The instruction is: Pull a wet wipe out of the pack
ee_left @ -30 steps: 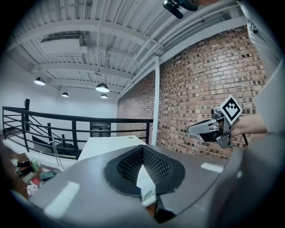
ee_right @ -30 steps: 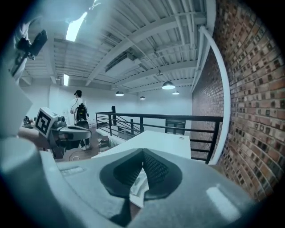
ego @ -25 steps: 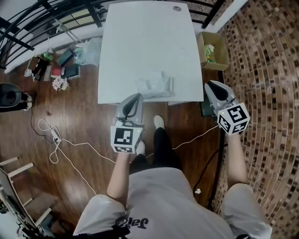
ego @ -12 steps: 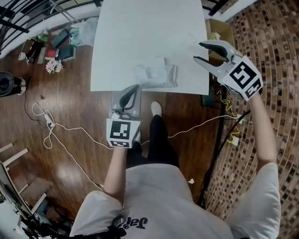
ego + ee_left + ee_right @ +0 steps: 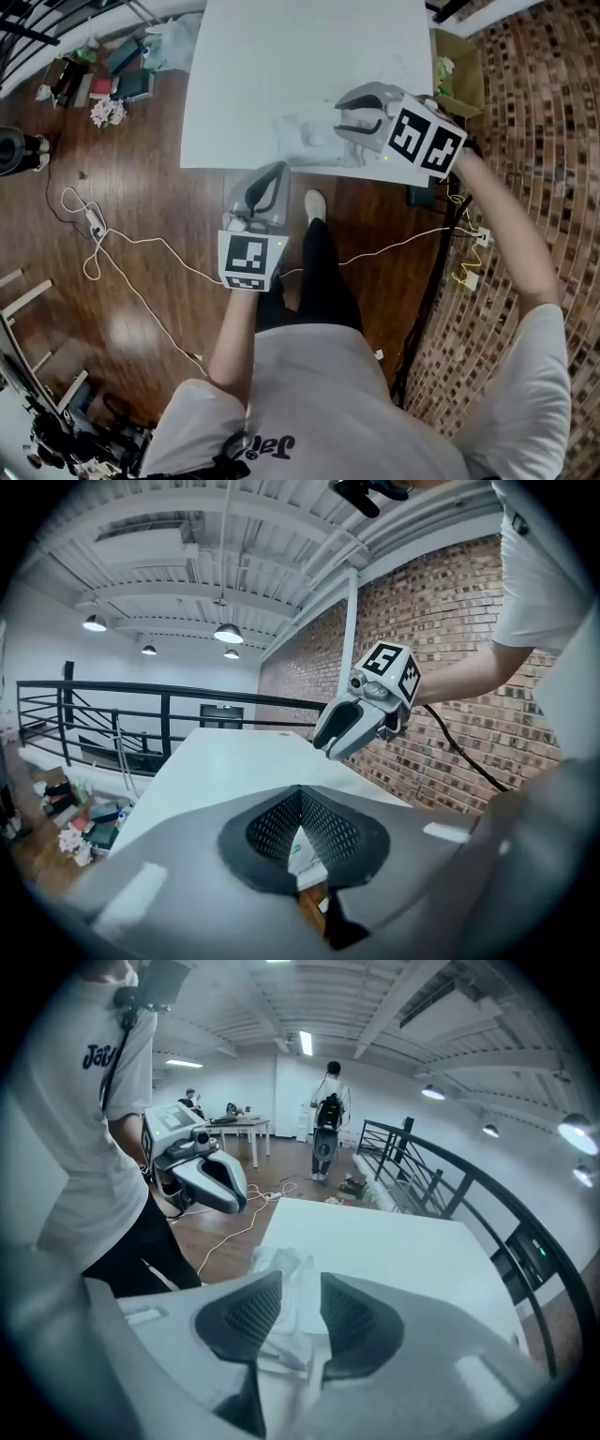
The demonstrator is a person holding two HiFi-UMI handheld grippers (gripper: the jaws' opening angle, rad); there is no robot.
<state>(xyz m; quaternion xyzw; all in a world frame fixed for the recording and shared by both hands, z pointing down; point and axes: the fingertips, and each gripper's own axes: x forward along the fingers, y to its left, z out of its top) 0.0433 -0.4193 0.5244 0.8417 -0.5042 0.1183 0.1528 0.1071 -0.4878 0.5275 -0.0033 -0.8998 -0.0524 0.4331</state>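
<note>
The wet wipe pack (image 5: 307,142), a clear crinkled packet, lies on the white table (image 5: 281,56) near its front edge. My right gripper (image 5: 340,119) hangs over the pack's right end, pointing down and left. Its jaws have just been closing but still stand apart. In the right gripper view the pack (image 5: 281,1265) shows in the gap between the jaws of the right gripper (image 5: 300,1283), with no pad pressing on it. My left gripper (image 5: 271,174) sits just off the table's front edge with its fingers together and nothing in them. The left gripper view shows the right gripper (image 5: 349,731) above the table.
A cardboard box (image 5: 459,80) stands on the floor at the table's right. Books and clutter (image 5: 103,80) lie at the left by a black railing. A white cable and power strip (image 5: 94,220) trail over the wooden floor. A person (image 5: 328,1119) stands far off.
The right gripper swung from beyond the table's right corner leftwards over the pack, opening from shut and then narrowing a little. The left gripper stayed at the front edge, slightly lower.
</note>
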